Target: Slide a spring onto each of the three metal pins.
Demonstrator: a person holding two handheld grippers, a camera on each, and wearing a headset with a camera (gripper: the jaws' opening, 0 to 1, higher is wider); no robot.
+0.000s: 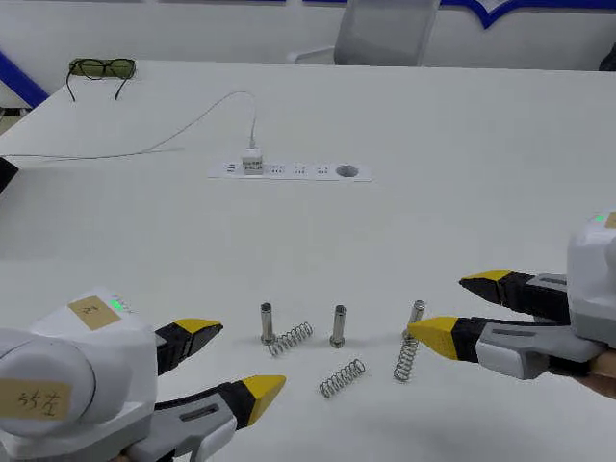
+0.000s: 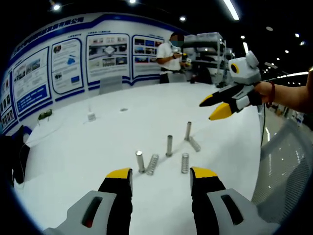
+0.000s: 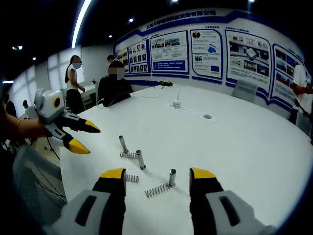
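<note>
Three short metal pins stand upright in a row on the white table: left pin (image 1: 267,322), middle pin (image 1: 339,325), right pin (image 1: 416,318). Three springs lie loose on the table: one (image 1: 291,339) beside the left pin, one (image 1: 343,377) in front of the middle pin, one (image 1: 406,359) at the right pin's base. None is on a pin. My left gripper (image 1: 236,358) hovers open at the near left, holding nothing. To the right of the right pin, my right gripper (image 1: 448,306) is open with nothing in it. The left gripper view has the pins (image 2: 169,145) ahead of my jaws.
A white power strip (image 1: 289,170) with a plugged charger and cable lies mid-table. Green glasses (image 1: 101,67) rest at the far left corner. A grey chair (image 1: 385,29) stands behind the table. A person (image 2: 171,56) stands beyond the table's far edge.
</note>
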